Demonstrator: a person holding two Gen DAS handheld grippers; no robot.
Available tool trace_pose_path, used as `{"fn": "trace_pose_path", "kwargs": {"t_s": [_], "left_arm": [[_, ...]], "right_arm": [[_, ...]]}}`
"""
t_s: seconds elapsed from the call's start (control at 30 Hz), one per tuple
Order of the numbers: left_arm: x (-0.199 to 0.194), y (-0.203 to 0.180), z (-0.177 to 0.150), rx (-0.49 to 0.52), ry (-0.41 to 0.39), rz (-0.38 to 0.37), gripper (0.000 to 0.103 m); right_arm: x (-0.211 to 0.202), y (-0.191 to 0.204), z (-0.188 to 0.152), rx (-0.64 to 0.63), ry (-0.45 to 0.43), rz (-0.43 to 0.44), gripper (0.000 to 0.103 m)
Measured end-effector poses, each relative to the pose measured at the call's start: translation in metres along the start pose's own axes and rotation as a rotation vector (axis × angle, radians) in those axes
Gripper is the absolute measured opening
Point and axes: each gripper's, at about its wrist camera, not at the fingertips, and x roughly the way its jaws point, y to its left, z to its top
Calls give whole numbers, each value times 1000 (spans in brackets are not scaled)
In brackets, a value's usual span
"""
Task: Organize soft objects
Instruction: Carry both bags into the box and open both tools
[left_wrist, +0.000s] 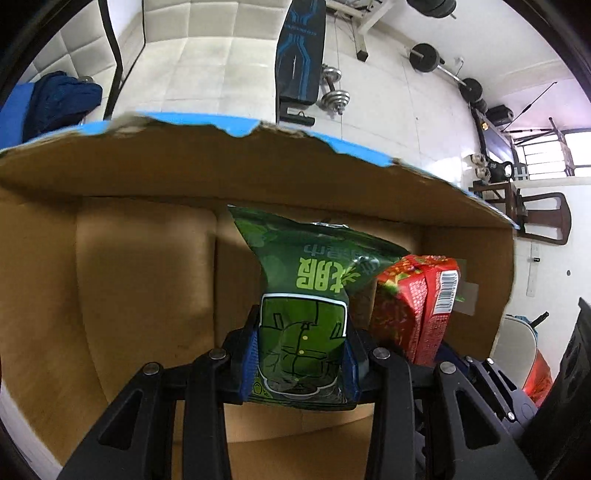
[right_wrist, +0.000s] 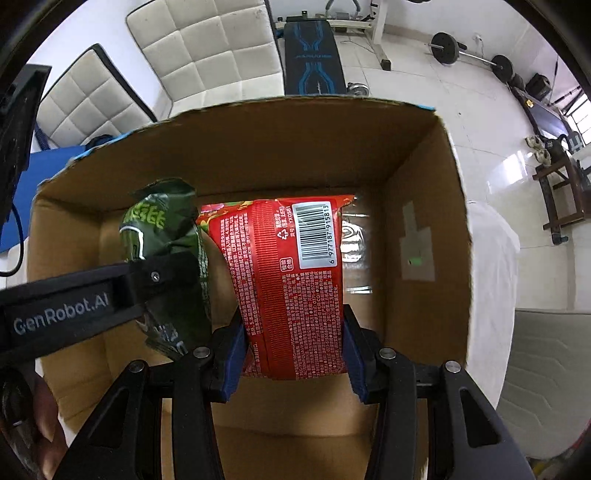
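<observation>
While both grippers reach down over the open cardboard box (right_wrist: 424, 206), each has a snack bag pinched tight. Closest in on the left wrist view, the left gripper (left_wrist: 301, 363) clamps its blue pads against the lower part of a dark green snack bag (left_wrist: 306, 295), so the bag stands between the fingers with its top fanning out toward the far box wall. Big lime-green characters run across it upside down, above a line drawing of a buttoned jacket. Just beside it on the right is the red snack bag (left_wrist: 417, 306), its white barcode label facing the camera side-on.

Over on the right wrist view, the right gripper (right_wrist: 293, 356) squeezes the red snack bag (right_wrist: 291, 280) between its blue pads. The back panel faces up, packed with tiny white print that is too small to read, plus a recycling mark and a barcode reading 6 977187 915813. To its left the green bag (right_wrist: 166, 251) nearly touches it, held by the other tool, whose black finger carries the lettering "GenRobot.AI".

Both bags hang inside the box, above its brown floor. A grey tape patch (right_wrist: 417, 251) sits on the right inner wall. Beyond the torn, blue-edged rim lie white floor tiles, a black-and-blue weight bench (right_wrist: 314, 55), a barbell (right_wrist: 472, 55), chrome dumbbells (left_wrist: 334, 90) and white quilted cushions (right_wrist: 207, 55).
</observation>
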Motion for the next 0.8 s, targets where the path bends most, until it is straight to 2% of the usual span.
{"fn": "trace_pose_path", "kwargs": {"t_s": [0.1, 0.27, 0.33, 0.37, 0.43, 0.5, 0.53, 0.67, 0.73, 0.8], "left_arm": [[8, -1, 3, 2, 24, 6, 35], [9, -1, 2, -20, 43, 57, 38], [5, -4, 0, 4, 34, 80, 45], [3, -4, 0, 14, 25, 90, 50], [-7, -7, -3, 30, -1, 111, 57], [-20, -9, -9, 44, -27, 122, 72], [-27, -10, -13, 48, -39, 125, 75], [-63, -8, -36, 81, -114, 169, 95], [-81, -8, -54, 102, -171, 200, 99], [-93, -9, -69, 119, -216, 226, 99]], "right_arm": [[8, 0, 2, 8, 6, -8, 49], [13, 2, -2, -6, 9, -18, 49], [12, 1, -4, -2, 10, -21, 53], [10, 1, -7, 0, 11, -21, 61], [6, 0, -11, 1, 13, -14, 66], [-1, -1, -17, 2, 18, -8, 67], [-6, -1, -21, 2, 19, -9, 68], [-25, -1, -30, -4, 16, -20, 81], [-36, -1, -41, -7, 11, -20, 83], [-44, 0, -49, 0, -3, -14, 97]]}}
